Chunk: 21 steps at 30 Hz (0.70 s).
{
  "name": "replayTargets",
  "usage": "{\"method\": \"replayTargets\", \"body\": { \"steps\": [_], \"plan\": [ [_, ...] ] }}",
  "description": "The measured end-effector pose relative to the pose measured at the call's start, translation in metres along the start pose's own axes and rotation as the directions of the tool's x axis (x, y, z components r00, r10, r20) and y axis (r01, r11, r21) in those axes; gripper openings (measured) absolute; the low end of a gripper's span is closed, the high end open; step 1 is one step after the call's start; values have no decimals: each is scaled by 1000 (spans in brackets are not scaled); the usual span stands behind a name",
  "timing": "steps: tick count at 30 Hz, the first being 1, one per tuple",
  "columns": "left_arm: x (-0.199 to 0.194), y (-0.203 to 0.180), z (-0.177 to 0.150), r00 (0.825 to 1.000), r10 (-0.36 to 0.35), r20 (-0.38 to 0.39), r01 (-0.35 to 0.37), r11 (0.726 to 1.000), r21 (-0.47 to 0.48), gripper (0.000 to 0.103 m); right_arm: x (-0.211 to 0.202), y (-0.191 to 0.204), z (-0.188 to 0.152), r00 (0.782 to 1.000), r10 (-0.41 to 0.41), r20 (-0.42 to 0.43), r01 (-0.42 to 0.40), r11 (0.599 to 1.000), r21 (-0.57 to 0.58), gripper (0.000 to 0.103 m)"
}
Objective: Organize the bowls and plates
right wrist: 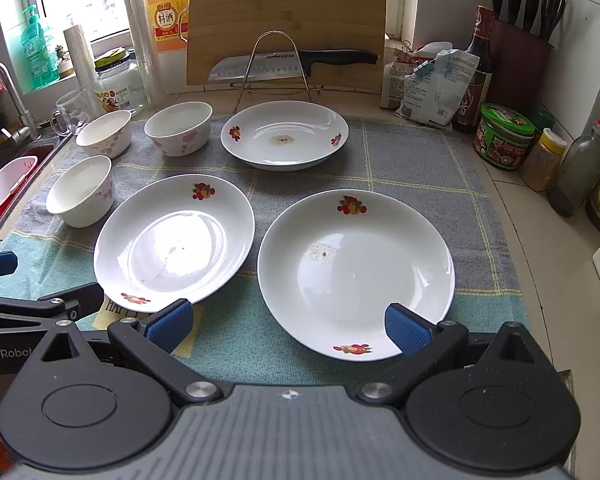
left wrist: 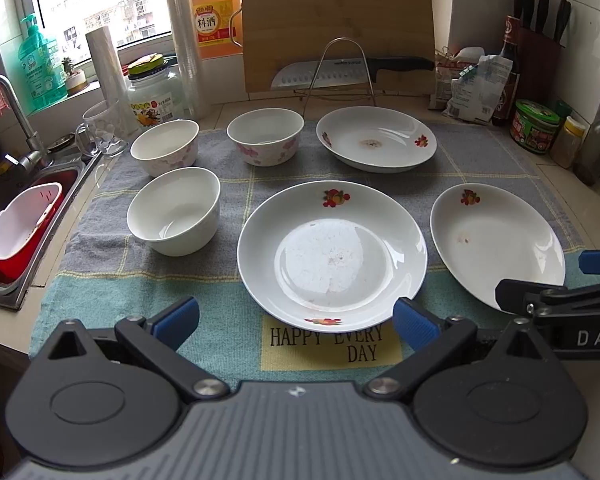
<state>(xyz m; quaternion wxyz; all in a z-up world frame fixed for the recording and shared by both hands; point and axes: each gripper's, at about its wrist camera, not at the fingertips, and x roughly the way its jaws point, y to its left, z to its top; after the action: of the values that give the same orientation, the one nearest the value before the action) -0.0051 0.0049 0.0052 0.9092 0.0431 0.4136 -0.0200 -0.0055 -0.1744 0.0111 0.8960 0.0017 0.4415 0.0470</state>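
A kitchen bench (left wrist: pixel 556 184) covered by a checked cloth (left wrist: pixel 140 288) holds three white plates and three white bowls. The middle plate (left wrist: pixel 332 256) lies just ahead of the left gripper (left wrist: pixel 296 320), whose jaws are spread wide and hold nothing. The right plate (right wrist: pixel 356 272) lies under the right gripper (right wrist: pixel 288 324), also wide open and empty. The far plate (left wrist: pixel 376 138) sits near a cutting board (left wrist: pixel 336 20). The bowls (left wrist: pixel 174 210) cluster at the left, beside the sink (left wrist: pixel 24 216).

Left tool (left wrist: pixel 296 322) and right tool (right wrist: pixel 288 324) side by side, jaws spread wide, apparently empty.
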Motion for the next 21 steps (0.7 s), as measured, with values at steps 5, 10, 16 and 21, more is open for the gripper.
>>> {"method": "replayTargets", "body": {
  "steps": [5,10,16,21],
  "plan": [
    [-2,0,0,1000,4,-2,-4,1000,-6,102,-1,1,1,1000,2,1,-2,1000,-3,103],
    [-2,0,1,1000,5,-4,-5,1000,-11,102,-1,2,0,1000,5,4,-5,1000,-8,103],
    [-2,0,1,1000,9,-5,-9,1000,-17,102,-1,1,1,1000,9,4,-9,1000,-13,103],
    [-3,1,2,1000,9,-4,-9,1000,-21,102,-1,1,3,1000,10,7,-10,1000,-18,103]
  ]
}}
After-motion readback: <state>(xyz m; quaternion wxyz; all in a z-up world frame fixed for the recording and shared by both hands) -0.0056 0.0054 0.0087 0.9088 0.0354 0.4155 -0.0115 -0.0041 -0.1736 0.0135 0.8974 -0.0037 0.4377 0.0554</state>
